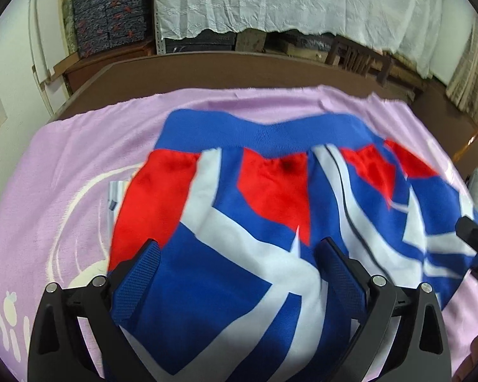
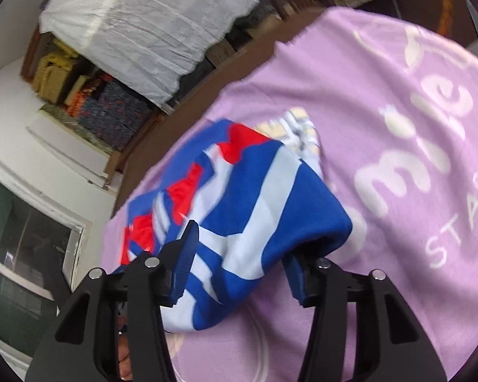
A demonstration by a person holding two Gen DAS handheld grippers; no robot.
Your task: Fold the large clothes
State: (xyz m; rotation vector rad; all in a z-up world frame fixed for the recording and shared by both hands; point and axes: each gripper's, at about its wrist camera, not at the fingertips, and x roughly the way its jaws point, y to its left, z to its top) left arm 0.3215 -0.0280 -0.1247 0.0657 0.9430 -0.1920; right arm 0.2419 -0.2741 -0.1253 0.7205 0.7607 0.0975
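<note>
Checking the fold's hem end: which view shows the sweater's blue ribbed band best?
Left wrist: the band runs across the sweater's far edge, unobstructed. In the right wrist view it is a blurred blue strip along the far side.

Bright, even indoor light; motion blur throughout, heavy fisheye bending and dark vignetted corners.

The jacket (image 1: 239, 210) lies on the blanket (image 1: 63, 165), which covers the table (image 1: 207, 70). A smaller folded garment (image 1: 116, 191) lies partly under the jacket's left edge. Shelves (image 1: 111, 22) stand beyond the table's far left.
</note>
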